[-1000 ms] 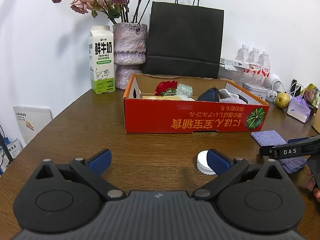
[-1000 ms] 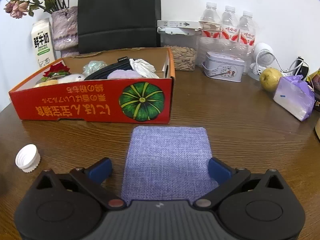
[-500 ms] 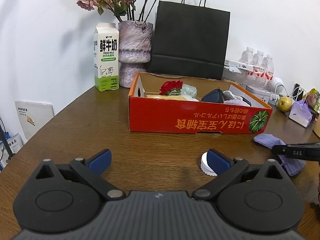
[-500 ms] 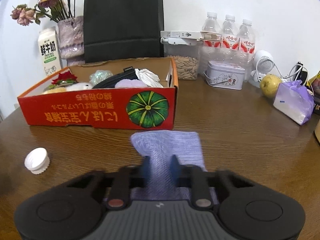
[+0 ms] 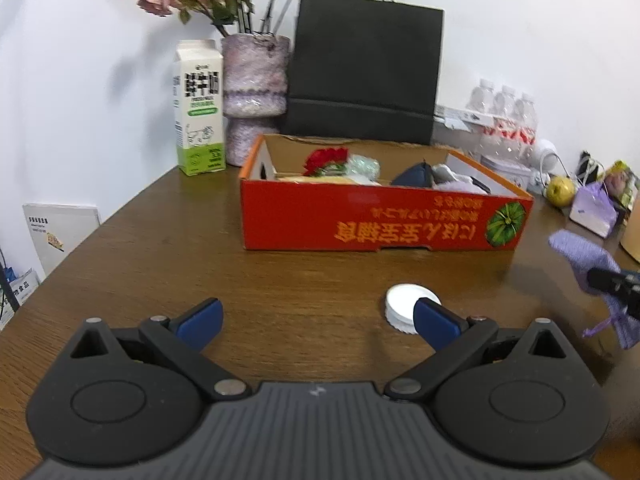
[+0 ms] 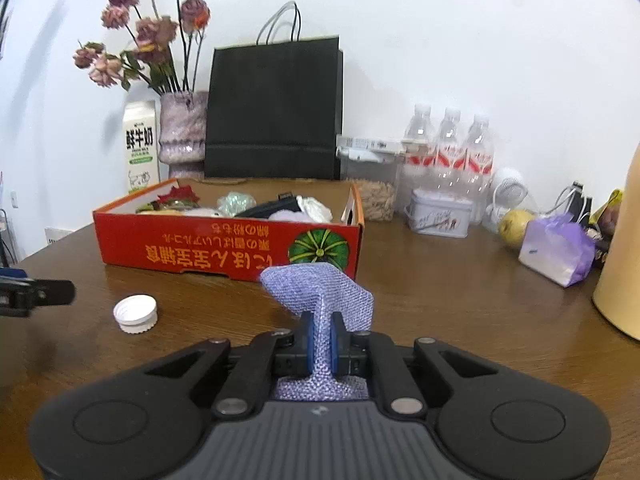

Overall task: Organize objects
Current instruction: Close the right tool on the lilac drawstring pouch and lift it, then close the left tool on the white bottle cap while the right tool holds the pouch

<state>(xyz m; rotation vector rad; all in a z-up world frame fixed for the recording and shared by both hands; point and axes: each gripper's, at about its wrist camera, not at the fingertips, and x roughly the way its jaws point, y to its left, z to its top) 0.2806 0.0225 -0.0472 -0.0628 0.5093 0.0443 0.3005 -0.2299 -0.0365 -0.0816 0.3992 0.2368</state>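
The right tongs (image 6: 321, 338) are pinched shut on a lavender cloth (image 6: 320, 292), its coarse woven mesh bunched between the two blue pads (image 6: 306, 340). The cloth is lifted off the desk (image 6: 460, 300): one end fans up and forward in front of the pads, the other crumples back against the ribbed grey body of the tool. In the left wrist view the same cloth (image 5: 588, 258) hangs at the far right edge, a frayed thread trailing from it.

The left tongs (image 5: 316, 320) stand wide open and hold nothing, their blue-tipped fingers (image 5: 200, 320) splayed low over the dark wood-grain desk (image 5: 160, 248). A round white bottle cap (image 5: 404, 308) with a ribbed rim lies on the desk partly behind the right-hand fingertip; whether they touch I cannot tell. From the right wrist view the cap (image 6: 135, 314) lies open side up, near the cloth and to its left.

Beyond both stands a shallow rectangular red cardboard box (image 6: 224, 250) printed with yellow characters and a green pumpkin, its inside plain brown. It holds a red flower (image 6: 176, 196), crinkled pale wrapping and dark and white soft items. Behind it stand a milk carton (image 5: 198, 106), a mottled pinkish vase (image 5: 254, 80) of dried roses and a matte black paper bag (image 5: 364, 68). To the right are three clear plastic bottles (image 6: 450, 152), an oval metal tin (image 6: 438, 210), a yellow-green round fruit (image 6: 514, 222) and a purple tissue pack (image 6: 556, 250).
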